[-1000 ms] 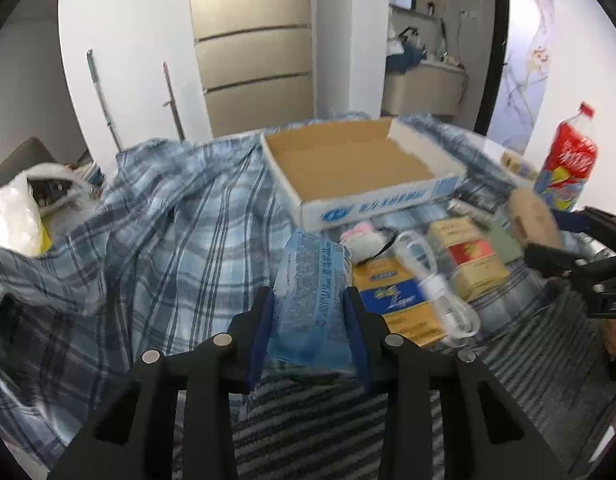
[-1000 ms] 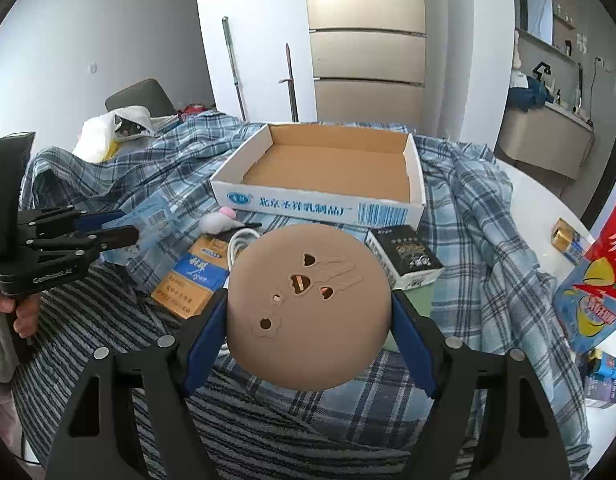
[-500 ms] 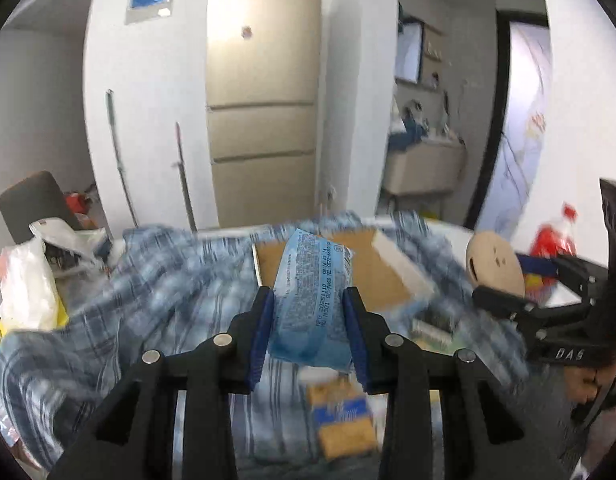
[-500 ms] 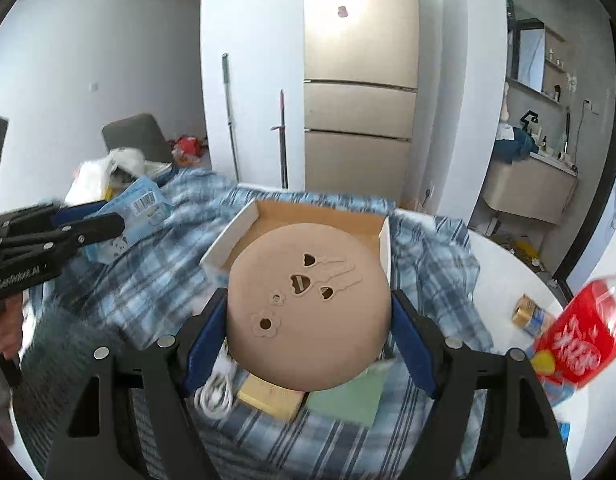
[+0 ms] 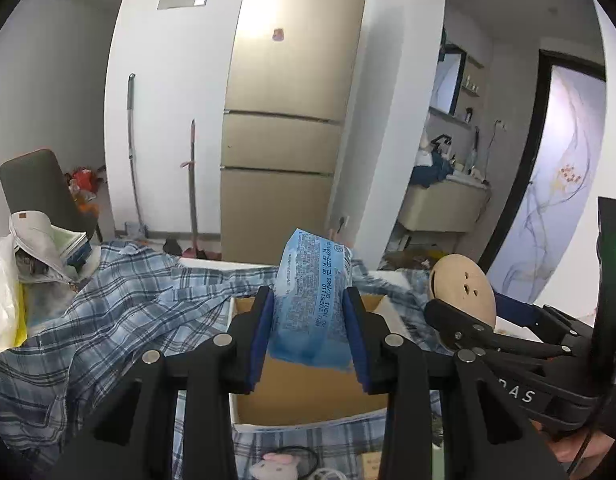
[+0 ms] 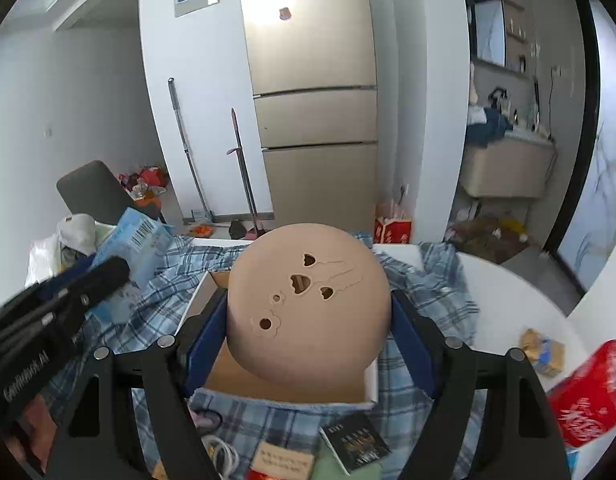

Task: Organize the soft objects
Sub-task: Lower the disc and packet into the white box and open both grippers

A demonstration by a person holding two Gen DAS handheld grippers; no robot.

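Note:
My left gripper (image 5: 308, 330) is shut on a blue tissue pack (image 5: 313, 300) and holds it in the air above the open cardboard box (image 5: 308, 396). My right gripper (image 6: 308, 336) is shut on a round tan pad with heart and flower cut-outs (image 6: 308, 304), also above the box (image 6: 236, 376). The right gripper with the pad (image 5: 464, 292) shows at the right of the left wrist view. The left gripper with the tissue pack (image 6: 138, 240) shows at the left of the right wrist view.
A blue plaid cloth (image 5: 88, 340) covers the table. In front of the box lie a pink plush toy (image 5: 276, 466), a white cable (image 6: 224, 452), a black packet (image 6: 354, 442) and small boxes. A red bottle (image 6: 584, 396) stands at the right. A fridge (image 6: 312, 92) is behind.
Both grippers have risen from low over the table and moved forward with their objects, to above the cardboard box. The views now tilt up toward the room.

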